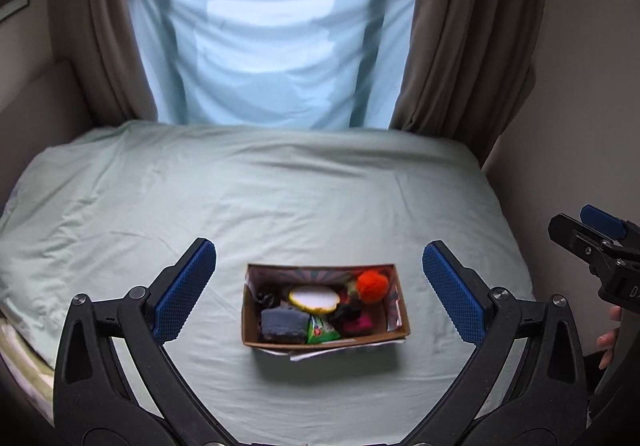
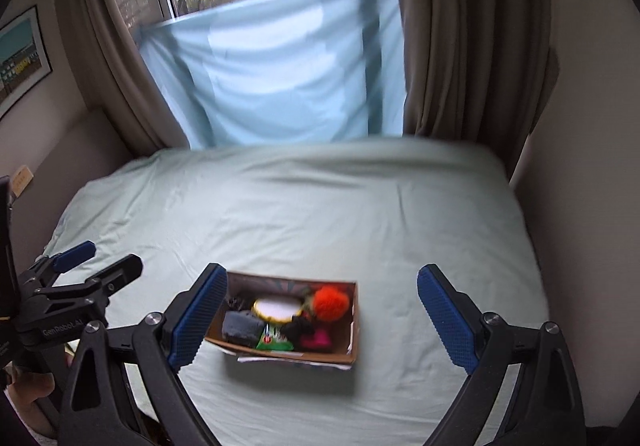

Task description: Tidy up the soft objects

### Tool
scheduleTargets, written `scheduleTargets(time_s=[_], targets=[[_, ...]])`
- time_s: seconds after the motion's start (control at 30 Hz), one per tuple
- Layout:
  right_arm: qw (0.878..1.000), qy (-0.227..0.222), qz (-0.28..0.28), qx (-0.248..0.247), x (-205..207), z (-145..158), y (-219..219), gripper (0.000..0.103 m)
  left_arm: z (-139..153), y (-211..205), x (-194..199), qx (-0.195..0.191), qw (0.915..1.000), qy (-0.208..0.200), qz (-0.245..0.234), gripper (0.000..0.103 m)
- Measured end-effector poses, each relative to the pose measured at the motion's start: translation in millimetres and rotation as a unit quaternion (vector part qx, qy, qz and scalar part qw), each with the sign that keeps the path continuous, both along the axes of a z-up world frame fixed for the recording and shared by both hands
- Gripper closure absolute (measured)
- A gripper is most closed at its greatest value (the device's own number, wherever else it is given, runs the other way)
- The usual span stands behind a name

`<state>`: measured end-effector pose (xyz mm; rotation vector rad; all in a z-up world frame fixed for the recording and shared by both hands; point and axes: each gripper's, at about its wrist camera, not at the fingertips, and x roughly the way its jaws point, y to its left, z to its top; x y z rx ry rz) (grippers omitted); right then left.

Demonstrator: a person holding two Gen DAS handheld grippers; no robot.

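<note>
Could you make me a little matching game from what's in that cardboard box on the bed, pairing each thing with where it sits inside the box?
Things:
1. orange pompom
2. grey sponge
3. round yellow-rimmed item
4. green packet

Places in the cardboard box, seen from the left wrist camera:
A. near-left corner
B. far-right corner
C. against the near wall, just right of the grey sponge
D. middle, toward the far wall

Pairs: 1-B, 2-A, 3-D, 4-C

Both the left gripper and the right gripper hang open, apart from the box.
</note>
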<state>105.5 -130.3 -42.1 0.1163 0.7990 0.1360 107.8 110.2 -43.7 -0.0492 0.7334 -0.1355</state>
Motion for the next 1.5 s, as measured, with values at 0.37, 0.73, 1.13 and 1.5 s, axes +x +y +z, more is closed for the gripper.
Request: scheduleTargets(time_s=[0.37,0.73,1.13,1.5], targets=[[0.993,-0.109,-0.039,-0.027,-52,50,-26,0.008,55,-24,-60,0.017,0.9927,-0.119,0.014,0.000],[0.984,-0.156,-0.064,-0.051,-79,59,-35,0.008,60,-40,-75,0.013,0.9887,-0.149,0.010,0.000],[0.982,-0.164,-0.080,-0.055,-83,61,-45,0.008,58,-46,-75,0.009,0.9886,-0.151,0.000,0.000],[0.982,-0.162,-0.083,-0.052,-83,62,-44,0.008,59,-46,-75,0.013,0.9885,-0.151,-0.001,0.000]])
